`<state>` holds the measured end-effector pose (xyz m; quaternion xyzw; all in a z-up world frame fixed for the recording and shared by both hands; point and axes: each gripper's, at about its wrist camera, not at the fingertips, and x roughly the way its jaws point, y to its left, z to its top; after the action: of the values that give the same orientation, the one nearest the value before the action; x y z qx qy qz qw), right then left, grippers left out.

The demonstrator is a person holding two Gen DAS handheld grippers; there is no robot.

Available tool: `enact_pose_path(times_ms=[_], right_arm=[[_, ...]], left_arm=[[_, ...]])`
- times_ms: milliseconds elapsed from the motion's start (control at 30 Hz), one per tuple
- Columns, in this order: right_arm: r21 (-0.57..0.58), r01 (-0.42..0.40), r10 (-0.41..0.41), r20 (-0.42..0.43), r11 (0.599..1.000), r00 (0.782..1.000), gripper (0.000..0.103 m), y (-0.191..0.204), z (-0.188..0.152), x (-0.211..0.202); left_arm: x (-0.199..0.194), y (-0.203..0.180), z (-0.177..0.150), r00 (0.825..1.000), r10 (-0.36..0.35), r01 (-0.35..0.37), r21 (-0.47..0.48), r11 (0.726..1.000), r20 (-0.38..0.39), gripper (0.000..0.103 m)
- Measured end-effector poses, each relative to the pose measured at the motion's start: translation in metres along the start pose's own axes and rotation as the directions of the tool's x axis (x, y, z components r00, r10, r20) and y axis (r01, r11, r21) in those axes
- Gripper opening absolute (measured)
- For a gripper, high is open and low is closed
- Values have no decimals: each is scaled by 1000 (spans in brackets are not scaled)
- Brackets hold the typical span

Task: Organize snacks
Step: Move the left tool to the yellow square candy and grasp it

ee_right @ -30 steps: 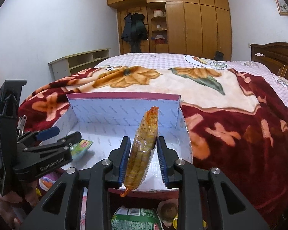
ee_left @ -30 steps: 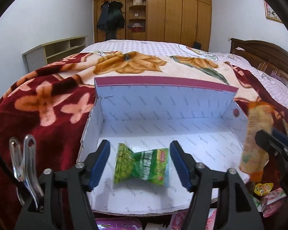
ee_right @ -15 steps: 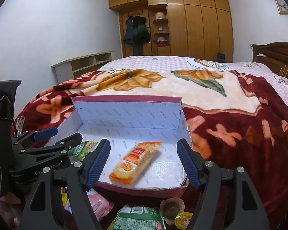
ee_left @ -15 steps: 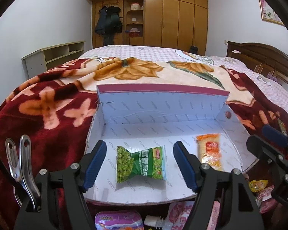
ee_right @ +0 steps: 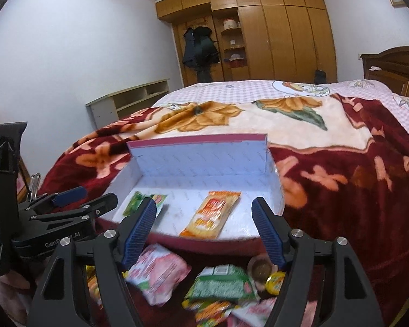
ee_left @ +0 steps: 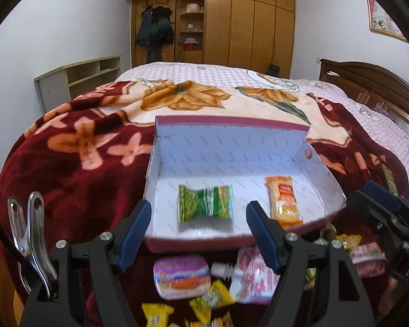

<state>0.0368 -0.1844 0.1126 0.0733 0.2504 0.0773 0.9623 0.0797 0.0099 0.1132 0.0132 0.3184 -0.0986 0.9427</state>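
A: Start at the left. What is the left gripper [ee_left: 199, 234] doing?

B: Its fingers [ee_left: 135, 229] stand wide apart with nothing pressed between them. Just beyond them, and lying between their tips as the left wrist view sees it, is the green snack packet [ee_left: 205, 204], flat on the floor of the open white box [ee_left: 231, 141].

A: And below those fingers?

B: On the near side, outside the box, a loose heap sits on the red flowered blanket [ee_left: 76, 163]: a pink-and-orange tin [ee_left: 181, 276], a pink pouch with a white spout [ee_left: 252, 278], and yellow sweets [ee_left: 156, 313].

A: Moving right?

B: The orange snack packet [ee_right: 212, 214] lies flat in the box too, right of the green one and apart from it. In the right wrist view it rests just ahead of the right gripper [ee_right: 204, 226], between its tips but touching neither.

A: So that gripper holds nothing?

B: Nothing. Its fingers [ee_right: 267, 229] are spread wide. Beneath them lie a pink wrapper [ee_right: 161, 272] and a green bag [ee_right: 220, 283], outside the box's near edge.
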Motion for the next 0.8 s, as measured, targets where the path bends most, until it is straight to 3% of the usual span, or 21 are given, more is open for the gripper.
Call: enact_pose_path(times_ms=[500,800], right_arm=[[-13,-58,58,-37,998,998,74,17,-43,-46],[-1,-78,77,-79,997,994,74,19,-63,-55]], left_arm=[[-44,20,-52,999,-8,5,-63,998,-43,76],[-38,34,-76,989,106,-108,-11,994,-105,76]])
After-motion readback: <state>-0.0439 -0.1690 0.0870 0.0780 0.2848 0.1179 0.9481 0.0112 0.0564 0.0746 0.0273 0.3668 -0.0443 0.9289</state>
